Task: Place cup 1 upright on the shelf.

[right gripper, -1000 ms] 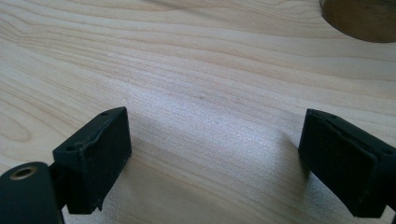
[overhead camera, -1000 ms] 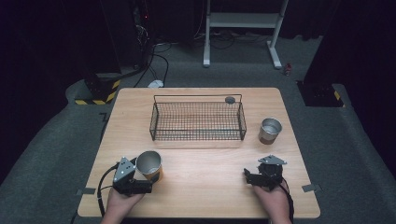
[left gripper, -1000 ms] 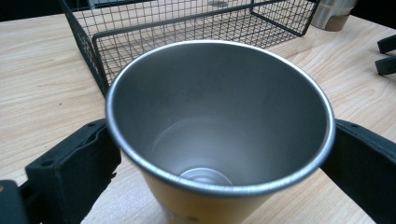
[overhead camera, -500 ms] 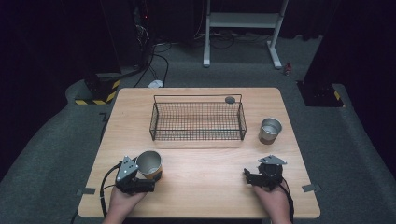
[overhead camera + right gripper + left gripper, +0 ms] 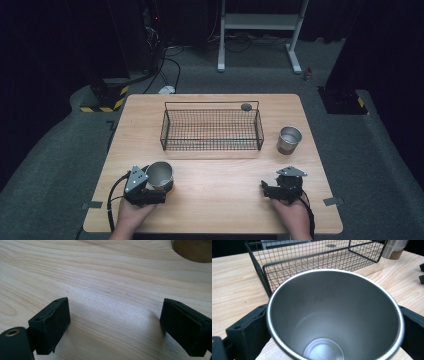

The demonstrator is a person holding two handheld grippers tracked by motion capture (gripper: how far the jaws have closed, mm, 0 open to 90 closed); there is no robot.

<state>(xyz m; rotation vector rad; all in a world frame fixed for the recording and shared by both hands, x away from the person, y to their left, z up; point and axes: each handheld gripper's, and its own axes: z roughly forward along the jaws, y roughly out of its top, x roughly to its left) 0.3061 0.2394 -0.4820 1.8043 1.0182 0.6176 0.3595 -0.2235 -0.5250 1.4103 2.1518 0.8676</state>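
From the high view, the left gripper (image 5: pixel 150 192) sits at the near left of the wooden bench (image 5: pixel 220 185), held by the person's left hand (image 5: pixel 131 216), with a steel cup (image 5: pixel 159 175) between its fingers. The cup stands upright, mouth open upward, a little in front of the wire basket (image 5: pixel 211 129) that lies across the middle of the bench.

The left gripper view adds what the high view cannot: the two black fingers (image 5: pixel 247 331) press against opposite sides of the cup (image 5: pixel 334 315) just below its rim, pinching it, and the inside is empty down to a round stamped base. Any lettering on that base is too faint to read. The basket's near corner (image 5: pixel 265 270) stands just behind the cup.

A second steel cup (image 5: pixel 289 140) stands apart at the basket's right end, its lower part banded in tan.

The right gripper (image 5: pixel 272 189) rests low at the near right, the right hand (image 5: pixel 292 217) behind it, well apart from both cups. In the right gripper view its fingers (image 5: pixel 51 321) are spread wide over bare wood with nothing between them, and a tan curved edge (image 5: pixel 192 251) shows at the top right corner.
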